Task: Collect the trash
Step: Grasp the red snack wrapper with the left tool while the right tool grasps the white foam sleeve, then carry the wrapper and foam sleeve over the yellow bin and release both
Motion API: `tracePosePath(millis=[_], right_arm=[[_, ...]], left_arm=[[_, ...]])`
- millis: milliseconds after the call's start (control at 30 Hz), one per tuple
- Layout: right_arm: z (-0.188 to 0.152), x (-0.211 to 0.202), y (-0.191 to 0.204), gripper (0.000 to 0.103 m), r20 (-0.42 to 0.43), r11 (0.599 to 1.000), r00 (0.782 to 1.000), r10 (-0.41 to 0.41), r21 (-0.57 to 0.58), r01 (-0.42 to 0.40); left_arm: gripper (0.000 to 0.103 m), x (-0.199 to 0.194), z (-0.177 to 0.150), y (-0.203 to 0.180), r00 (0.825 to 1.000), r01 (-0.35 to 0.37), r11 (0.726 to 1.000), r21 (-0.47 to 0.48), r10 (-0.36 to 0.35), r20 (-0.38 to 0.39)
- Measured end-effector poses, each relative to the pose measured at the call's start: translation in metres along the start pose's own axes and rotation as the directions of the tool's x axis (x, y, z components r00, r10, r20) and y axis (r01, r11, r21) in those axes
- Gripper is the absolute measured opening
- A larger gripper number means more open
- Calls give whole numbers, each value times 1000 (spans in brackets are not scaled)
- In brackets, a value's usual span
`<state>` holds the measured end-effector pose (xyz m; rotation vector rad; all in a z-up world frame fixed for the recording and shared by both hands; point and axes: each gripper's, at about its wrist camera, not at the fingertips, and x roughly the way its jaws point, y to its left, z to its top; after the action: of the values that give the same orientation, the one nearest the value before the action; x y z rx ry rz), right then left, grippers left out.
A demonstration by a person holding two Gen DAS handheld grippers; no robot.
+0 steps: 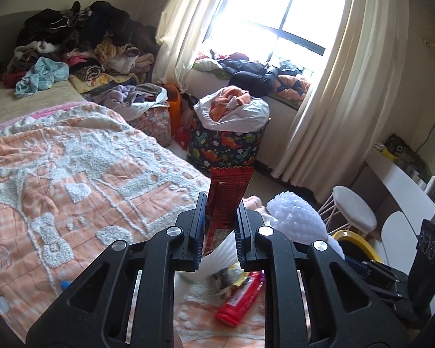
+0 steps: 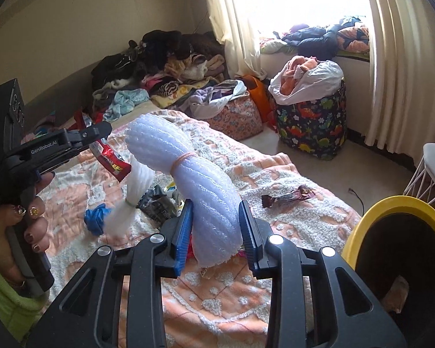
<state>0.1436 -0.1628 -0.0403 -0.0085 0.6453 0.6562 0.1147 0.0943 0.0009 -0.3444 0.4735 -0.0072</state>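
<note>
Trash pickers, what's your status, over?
Left hand-held gripper shut on red wrapper. Right hand-held gripper shut on foam bundle. Yellow bin beside, unblocked.

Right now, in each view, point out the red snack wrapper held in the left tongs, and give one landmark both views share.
Left wrist view: the red snack wrapper stands upright at centre, clamped between the left tongs.
Right wrist view: the same wrapper hangs at middle left from the left tongs, beside the white foam netting.
Shared landmark: the dinosaur-print basket under the window.
</note>
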Motion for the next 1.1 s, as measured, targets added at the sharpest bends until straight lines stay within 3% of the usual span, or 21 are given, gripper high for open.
tracePosePath(millis=[300,433,633,900,1100], right_arm=[[-1,-20,-19,31,37,998,999,-27,61,24],[-4,-27,-30,31,44,996,998,-39,87,35],[-8,-35,-43,31,55,992,997,-53,119,46],[-8,-46,-58,31,81,985,994,-68,162,54],[-11,-55,-69,31,94,980,992,-79,189,61]], left_arm=[[12,14,-11,-5,989,114,988,-107,-124,-87],[11,30,-28,-12,974,146,978,-149,-169,-153],[11,49,-52,-28,937,198,956,-216,-250,-244],[11,51,-56,-54,919,238,954,-181,-281,-275],[11,67,-73,-65,890,238,949,-208,-298,-346]])
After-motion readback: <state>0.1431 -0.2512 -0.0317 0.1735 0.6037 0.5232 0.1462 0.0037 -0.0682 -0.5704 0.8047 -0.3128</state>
